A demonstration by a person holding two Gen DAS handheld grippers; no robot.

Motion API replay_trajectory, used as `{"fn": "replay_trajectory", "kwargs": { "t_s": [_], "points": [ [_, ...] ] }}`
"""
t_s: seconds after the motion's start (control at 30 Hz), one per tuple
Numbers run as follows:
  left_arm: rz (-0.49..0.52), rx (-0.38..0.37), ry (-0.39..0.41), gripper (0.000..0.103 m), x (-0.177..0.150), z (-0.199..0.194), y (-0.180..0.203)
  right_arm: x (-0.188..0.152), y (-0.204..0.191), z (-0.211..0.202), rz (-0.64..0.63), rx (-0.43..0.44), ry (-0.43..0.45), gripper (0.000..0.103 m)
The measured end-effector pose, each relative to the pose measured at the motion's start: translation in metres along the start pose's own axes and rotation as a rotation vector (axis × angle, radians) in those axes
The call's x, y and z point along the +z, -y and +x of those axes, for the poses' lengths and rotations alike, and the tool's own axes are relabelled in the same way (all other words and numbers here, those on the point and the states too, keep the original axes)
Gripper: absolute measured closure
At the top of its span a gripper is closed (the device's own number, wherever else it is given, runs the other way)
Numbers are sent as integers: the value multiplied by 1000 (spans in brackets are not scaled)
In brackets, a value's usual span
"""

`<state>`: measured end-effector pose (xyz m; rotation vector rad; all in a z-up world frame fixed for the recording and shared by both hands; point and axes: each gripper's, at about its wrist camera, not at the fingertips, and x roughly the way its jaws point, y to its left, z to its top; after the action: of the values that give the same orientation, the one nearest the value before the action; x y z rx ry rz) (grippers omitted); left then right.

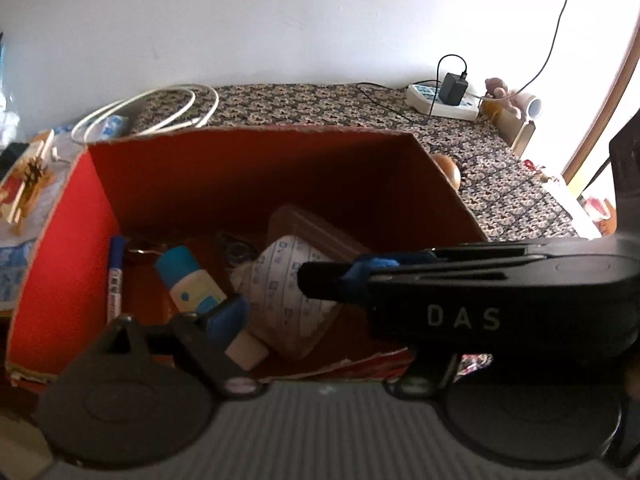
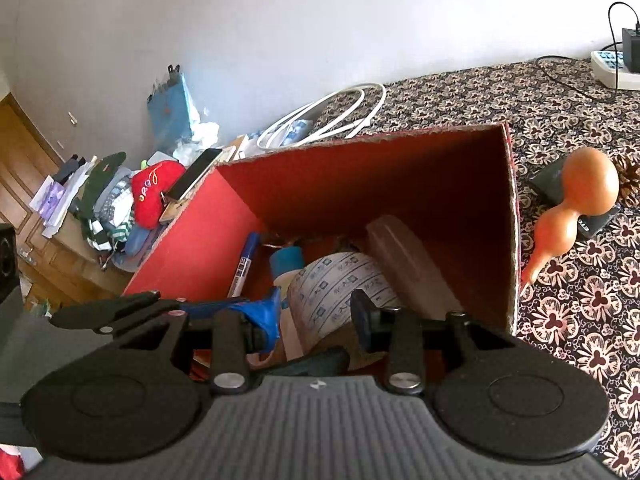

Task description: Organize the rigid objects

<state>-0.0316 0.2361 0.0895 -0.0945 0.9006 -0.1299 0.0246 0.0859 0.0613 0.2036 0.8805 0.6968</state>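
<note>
While both claws hang over the open red cardboard box point(image 1: 60, 264), the left claw point(image 1: 276, 300) has its blue-padded fingers point(image 1: 230, 314) spread wide, with nothing between them; one finger sits low at the near wall of the box, the other reaches across from the right side of the left wrist view. The right claw point(image 2: 316, 316) is also parted, its fingers on either side of the printed paper roll point(image 2: 340, 292) without visibly touching it, and it grips nothing.

Inside the box lie the task's things: a blue marker point(image 1: 115, 276) along the left wall, a light blue and white tube point(image 1: 192, 284) beside it, the paper roll point(image 1: 288, 292) in the middle, and a brown translucent case point(image 1: 316, 232) leaning toward the right rear. A small dark round item sits behind the tube; what it is cannot be told.

The box stands on a counter point(image 2: 580, 300) covered with a dark floral cloth. Just beside the box's right wall, outside it, an orange gourd point(image 2: 576, 208) rests on a dark flat object, with a pine cone point(image 2: 630, 180) near it. Behind the box lies a coiled white cable point(image 1: 160, 112), and farther back right a white power strip point(image 1: 436, 102) carries a black adapter. To the left of the box, in the right wrist view, a phone point(image 2: 196, 178) leans by a red plush item point(image 2: 150, 192) among piled clutter.
</note>
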Motion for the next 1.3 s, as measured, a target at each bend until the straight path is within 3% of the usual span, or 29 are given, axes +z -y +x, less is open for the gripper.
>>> {"fn": "replay_trajectory", "kwargs": {
  "t_s": [0.73, 1.3],
  "points": [
    [16, 145, 13, 27, -6, -13, -6, -9, -2, -5, -15, -48, 106, 84],
    [-21, 173, 46, 20, -11, -18, -12, -15, -9, -3, -44, -113, 130, 81]
  ]
}}
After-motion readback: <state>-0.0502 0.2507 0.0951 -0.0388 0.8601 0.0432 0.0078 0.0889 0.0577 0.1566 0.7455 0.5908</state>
